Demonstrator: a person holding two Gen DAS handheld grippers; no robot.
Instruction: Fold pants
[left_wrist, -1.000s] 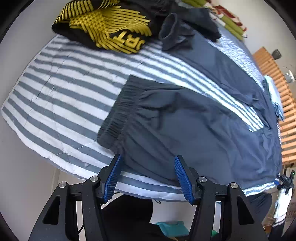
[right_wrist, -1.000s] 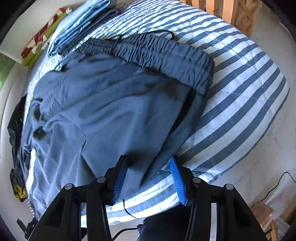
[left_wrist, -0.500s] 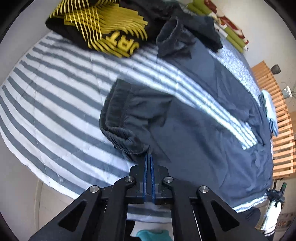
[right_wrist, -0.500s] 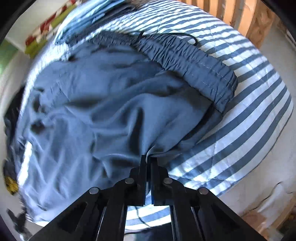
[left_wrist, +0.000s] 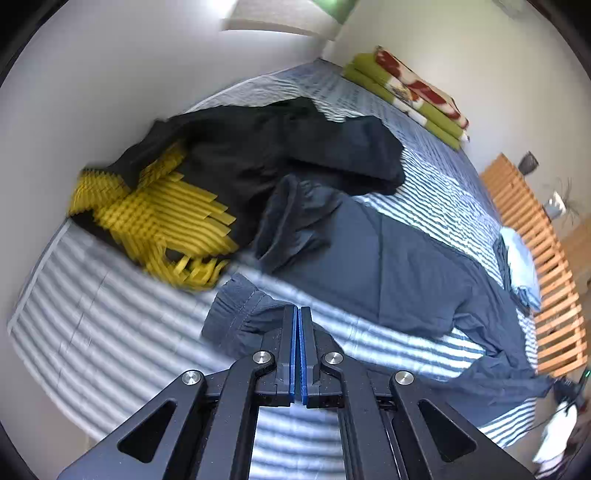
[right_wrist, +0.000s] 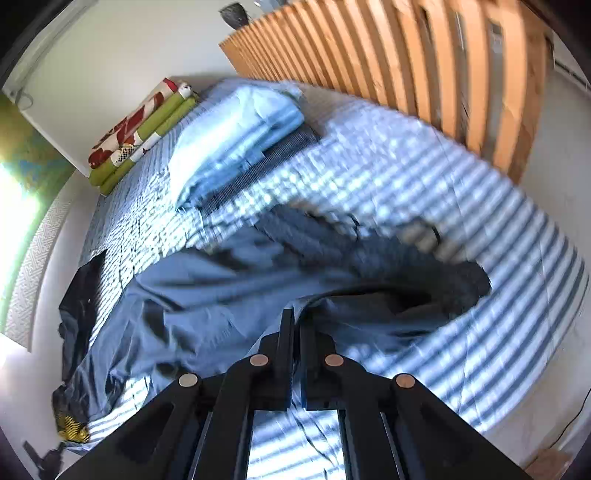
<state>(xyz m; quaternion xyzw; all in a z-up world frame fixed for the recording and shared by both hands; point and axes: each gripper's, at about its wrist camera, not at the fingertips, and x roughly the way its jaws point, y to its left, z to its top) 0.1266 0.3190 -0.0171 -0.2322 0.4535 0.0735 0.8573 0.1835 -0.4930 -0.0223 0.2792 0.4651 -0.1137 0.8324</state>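
- You hold two grippers: left (left_wrist: 299, 314), right (right_wrist: 297, 317).
- You have one pair of blue pants (left_wrist: 399, 266) on one striped bed (left_wrist: 110, 332).
- One black-and-yellow garment (left_wrist: 177, 221).
- One folded light-blue pile (right_wrist: 229, 136).
- One green-and-red blanket (left_wrist: 406, 92).
- One slatted headboard (right_wrist: 406, 62).

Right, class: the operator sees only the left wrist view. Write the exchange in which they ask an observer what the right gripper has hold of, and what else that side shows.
Observer: The right gripper is shut on an edge of the blue pants, near the waist end.
Operator: Can you see the waistband?
Observer: Yes, though blurred. The gathered waistband lies on the striped bed cover beyond the gripper, with a dark cord by it.
Operator: And the light blue stack by the headboard?
Observer: The light blue stack sits on a darker folded cloth.
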